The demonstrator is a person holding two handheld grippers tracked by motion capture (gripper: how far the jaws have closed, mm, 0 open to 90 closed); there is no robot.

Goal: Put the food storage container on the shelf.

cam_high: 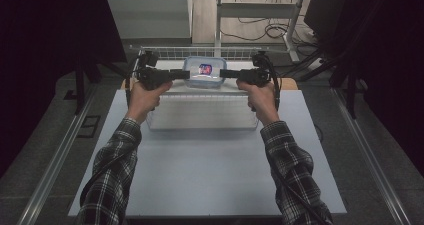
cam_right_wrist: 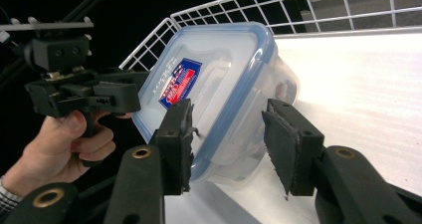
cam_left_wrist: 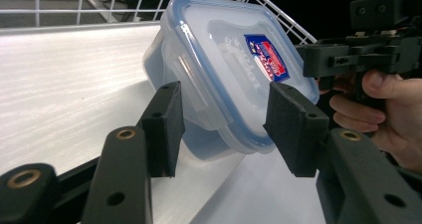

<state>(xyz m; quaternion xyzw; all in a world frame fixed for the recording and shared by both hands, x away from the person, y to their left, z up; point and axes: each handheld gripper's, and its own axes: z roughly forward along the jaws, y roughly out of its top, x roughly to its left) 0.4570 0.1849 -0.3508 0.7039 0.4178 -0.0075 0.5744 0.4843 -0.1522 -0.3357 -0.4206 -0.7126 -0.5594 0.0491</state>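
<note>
High view: holding my left gripper and right gripper at opposite ends of lidded container, near table's far edge, by wire rack.

Left gripper view: jaws apart, straddling container's end, not clamping; container tilting, risking slipping.

Right gripper view: jaws apart likewise; uneven squeezing risking popping lid.

We see 2 plaid sleeves, dark w/ pale checks. Left gripper & right gripper: matte black, flat square fingers, brass-ringed screws, black cables.
</note>
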